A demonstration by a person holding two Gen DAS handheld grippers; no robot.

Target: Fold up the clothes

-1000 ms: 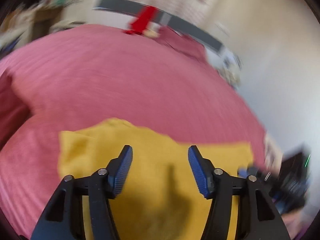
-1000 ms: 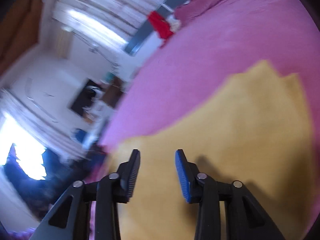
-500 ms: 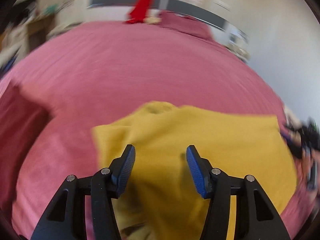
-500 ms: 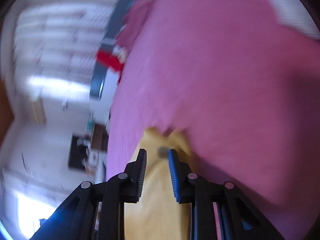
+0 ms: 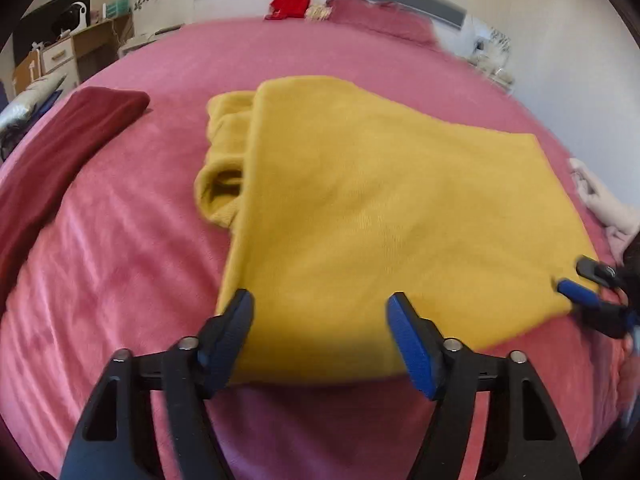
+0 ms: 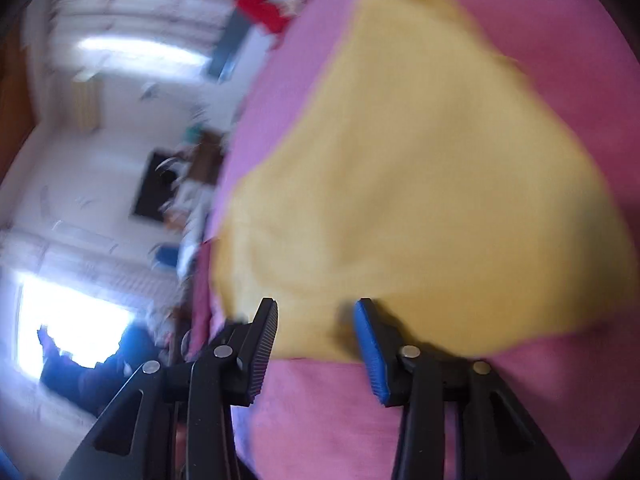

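Yellow garment (image 5: 380, 216) lies folded on the pink bed (image 5: 132, 248), toward its near edge. Left gripper (image 5: 320, 316) is released, jaws opening over the garment's near-left corner. Right gripper (image 6: 316, 320), jaws closing, straddles the near-right corner without gripping it. Dark red cloth (image 5: 60, 148) lies at the left edge.

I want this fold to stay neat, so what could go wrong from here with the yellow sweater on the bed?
1. The sleeve bundle bulges out from under the folded yellow sweater, so another fold may trap a lump.
2. The left gripper, jaws opening, holds nothing; the near edge could sag or shift.
3. The right gripper, jaws closing at the sweater's hem, might pinch the pink bedcover too and drag it.
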